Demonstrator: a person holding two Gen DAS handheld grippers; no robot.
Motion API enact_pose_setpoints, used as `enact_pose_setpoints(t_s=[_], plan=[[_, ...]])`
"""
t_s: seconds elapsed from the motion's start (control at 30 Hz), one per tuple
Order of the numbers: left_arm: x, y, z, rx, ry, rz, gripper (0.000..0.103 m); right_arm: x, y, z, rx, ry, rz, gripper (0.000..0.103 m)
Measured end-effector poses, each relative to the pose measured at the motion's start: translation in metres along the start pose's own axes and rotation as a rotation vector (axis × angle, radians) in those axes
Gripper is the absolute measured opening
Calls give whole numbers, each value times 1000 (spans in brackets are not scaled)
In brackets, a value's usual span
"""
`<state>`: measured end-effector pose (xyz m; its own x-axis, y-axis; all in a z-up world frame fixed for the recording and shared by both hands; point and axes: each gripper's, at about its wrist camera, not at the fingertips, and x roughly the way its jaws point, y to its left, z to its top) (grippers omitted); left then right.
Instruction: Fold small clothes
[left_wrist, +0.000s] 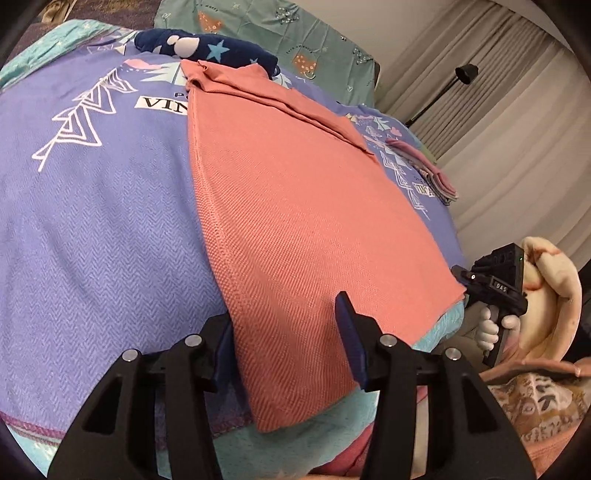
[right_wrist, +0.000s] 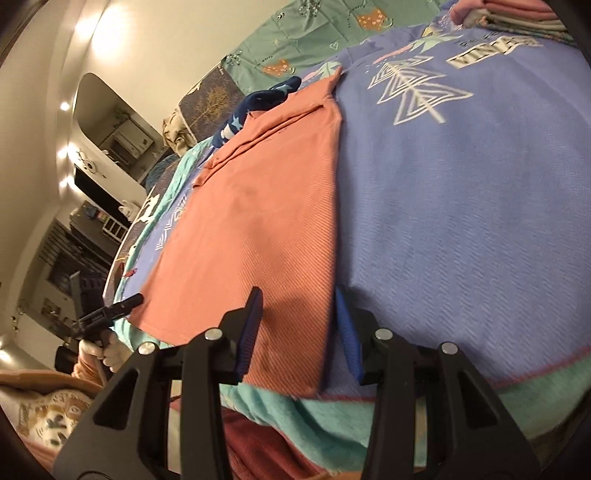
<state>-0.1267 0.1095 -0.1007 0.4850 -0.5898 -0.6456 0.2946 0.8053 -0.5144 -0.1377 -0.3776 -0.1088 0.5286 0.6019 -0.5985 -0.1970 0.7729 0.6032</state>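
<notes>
Shirt (left_wrist: 295, 206), salmon pink, lies flat on the purple blanket (left_wrist: 92, 221) covering the bed, sleeves folded in at the far end, near hem at the bed's edge. Your left tongs (left_wrist: 284, 339) are spread, straddling the hem's left corner, not pinching. Your right tongs (right_wrist: 299, 332) are spread too, straddling the hem's right corner. A navy star-print garment (left_wrist: 207, 50) sits just past the collar. Folded stack (left_wrist: 432, 173) at far right on the blanket.

Purple patterned bedspread (left_wrist: 110, 221), salmon shirt (left_wrist: 295, 221) flat on it, folded stack (left_wrist: 436, 177) near edge
</notes>
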Motion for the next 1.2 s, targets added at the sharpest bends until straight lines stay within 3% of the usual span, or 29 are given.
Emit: enact_pose_setpoints(t_s=[0.13,0.2,0.23,0.3,0.37,0.57,0.7,0.83,0.93,1.07,1.2], plan=[[8,-7,2,17,4,3,48,19,8,11,-41,23,12,40],[8,-11,0,31,7,29,20,19,9,12,-34,27,16,37],[7,-11,0,26,12,37,6,17,9,10,-34,29,13,26],[0,-13,0,31,-20,47,4,14,8,8,-20,41,13,4],[-9,-16,7,44,-61,44,4,11,6,11,9,30,27,3],[-60,-59,42,173,-255,-14,3,-35,23,41,3,-157,185,2],[-97,-82,46,213,-353,-33,3,-81,60,42,-109,-262,151,2],[-135,-104,27,257,-443,-62,4,-133,84,25,-209,-367,121,3],[-124,-105,30,273,-422,-35,4,-128,85,29,-213,-358,56,4],[-91,-90,49,224,-370,-1,4,-90,67,49,-131,-306,47,4],[-72,-76,76,205,-356,29,4,-64,60,80,-111,-312,27,4]])
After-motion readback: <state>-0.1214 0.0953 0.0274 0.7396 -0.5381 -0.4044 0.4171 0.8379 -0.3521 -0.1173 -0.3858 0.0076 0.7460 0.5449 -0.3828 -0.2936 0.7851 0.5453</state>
